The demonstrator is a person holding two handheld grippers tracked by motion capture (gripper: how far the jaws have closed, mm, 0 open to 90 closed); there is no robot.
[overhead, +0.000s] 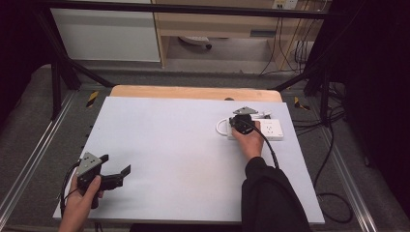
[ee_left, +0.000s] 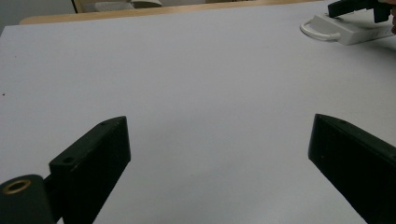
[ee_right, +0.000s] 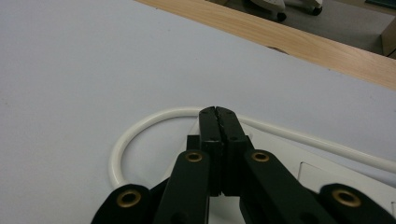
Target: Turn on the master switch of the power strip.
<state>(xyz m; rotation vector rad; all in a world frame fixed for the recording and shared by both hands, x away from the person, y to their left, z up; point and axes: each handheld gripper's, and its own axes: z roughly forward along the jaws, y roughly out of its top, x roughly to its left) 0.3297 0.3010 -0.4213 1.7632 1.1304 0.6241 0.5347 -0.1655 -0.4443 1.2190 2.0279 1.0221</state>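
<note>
One white power strip [overhead: 263, 129] lies on the far right part of the pale surface [overhead: 183, 154], with one white cable [ee_right: 140, 128] looping out from its left end and curving back along its far side. Two tongs are in play. The right tongs [overhead: 240, 122] sit directly over the left end of the power strip, held by the right hand [overhead: 251, 142], whose dark sleeve comes up from the near edge. In the right gripper view the jaws are pressed together with nothing between them, their tips above the strip's left end, just short of the cable loop. The left tongs [overhead: 118, 164] are well apart from the strip, at the near left corner of the surface, gripped by the left hand [overhead: 80, 203] and aimed toward the right. Their jaws stand wide apart over bare surface. Beyond the far edge runs a wooden strip [overhead: 193, 92], and loose black cables [overhead: 333, 145] trail on the floor to the right.
</note>
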